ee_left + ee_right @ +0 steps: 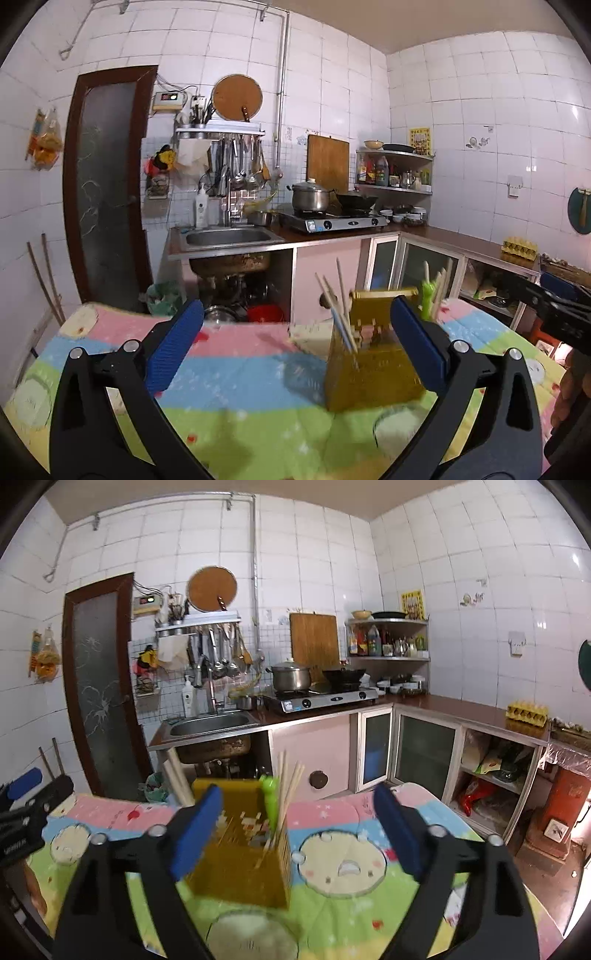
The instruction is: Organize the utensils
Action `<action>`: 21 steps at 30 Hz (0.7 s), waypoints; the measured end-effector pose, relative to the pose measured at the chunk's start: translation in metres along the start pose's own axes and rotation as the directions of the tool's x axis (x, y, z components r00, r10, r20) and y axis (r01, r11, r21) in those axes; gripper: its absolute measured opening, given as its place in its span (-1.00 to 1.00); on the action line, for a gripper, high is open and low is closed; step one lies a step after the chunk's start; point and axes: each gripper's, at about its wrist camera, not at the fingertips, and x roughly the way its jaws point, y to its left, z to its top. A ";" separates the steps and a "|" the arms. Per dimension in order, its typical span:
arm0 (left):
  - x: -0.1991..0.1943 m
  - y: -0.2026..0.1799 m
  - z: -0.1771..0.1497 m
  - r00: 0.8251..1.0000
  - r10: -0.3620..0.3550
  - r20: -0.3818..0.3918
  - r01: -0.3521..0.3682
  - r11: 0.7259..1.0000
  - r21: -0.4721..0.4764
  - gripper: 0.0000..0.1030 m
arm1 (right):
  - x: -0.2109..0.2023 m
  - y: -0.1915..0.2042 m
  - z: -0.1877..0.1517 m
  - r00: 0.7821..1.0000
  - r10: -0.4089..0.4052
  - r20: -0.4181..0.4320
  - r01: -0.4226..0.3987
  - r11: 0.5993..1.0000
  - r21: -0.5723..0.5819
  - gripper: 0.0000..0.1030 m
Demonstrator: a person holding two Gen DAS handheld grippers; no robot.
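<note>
A yellow slotted utensil holder stands on the colourful cloth-covered table. Several pale chopsticks and a green utensil stick up out of it. My left gripper is open and empty, with its right finger beside the holder. In the right wrist view the same holder stands by my left finger, with chopsticks and the green utensil in it. My right gripper is open and empty. Each gripper shows at the edge of the other's view.
Beyond the table are a sink, a gas stove with a pot and a wok, hanging ladles and corner shelves. A counter with glass-door cabinets runs along the right. A bin stands by the door.
</note>
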 end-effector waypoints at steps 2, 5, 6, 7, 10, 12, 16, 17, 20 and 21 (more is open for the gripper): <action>-0.021 0.004 -0.017 1.000 -0.013 -0.021 0.012 1.000 -0.025 0.90 | -0.022 0.003 -0.020 1.000 0.001 0.003 -0.001 1.000 -0.003 0.81; -0.042 0.008 -0.042 0.999 -0.009 -0.040 0.007 0.999 -0.037 0.90 | -0.048 0.010 -0.052 1.000 -0.004 -0.001 0.004 1.000 -0.020 0.87; -0.050 0.009 -0.053 0.999 0.000 -0.046 -0.001 0.999 -0.039 0.90 | -0.056 0.013 -0.063 1.000 -0.010 -0.002 0.010 0.999 -0.030 0.89; -0.057 0.009 -0.064 0.999 0.008 -0.048 -0.009 0.999 -0.032 0.90 | -0.064 0.015 -0.074 1.000 -0.017 0.001 0.017 0.999 -0.037 0.91; -0.070 0.007 -0.089 0.998 0.030 -0.047 -0.030 1.000 0.007 0.90 | -0.078 0.022 -0.100 1.000 -0.012 0.002 0.012 0.998 -0.056 0.91; -0.080 0.004 -0.106 0.999 0.041 -0.035 -0.040 0.999 0.030 0.90 | -0.084 0.026 -0.114 1.000 -0.011 0.008 0.011 0.998 -0.067 0.91; -0.087 0.005 -0.123 0.999 0.045 -0.021 -0.044 0.998 0.044 0.90 | -0.088 0.024 -0.129 1.000 -0.020 -0.005 0.020 0.999 -0.043 0.91; -0.086 0.005 -0.124 0.999 0.050 -0.016 -0.049 0.998 0.049 0.90 | -0.089 0.023 -0.133 1.000 -0.016 -0.011 0.015 0.999 -0.034 0.91; -0.085 0.007 -0.130 0.998 0.057 -0.008 -0.057 0.997 0.043 0.90 | -0.090 0.024 -0.144 1.000 -0.023 -0.011 0.023 0.999 -0.037 0.91; -0.084 0.009 -0.132 0.999 0.053 -0.009 -0.053 0.998 0.035 0.90 | -0.088 0.025 -0.145 1.000 -0.026 -0.012 0.026 0.999 -0.047 0.91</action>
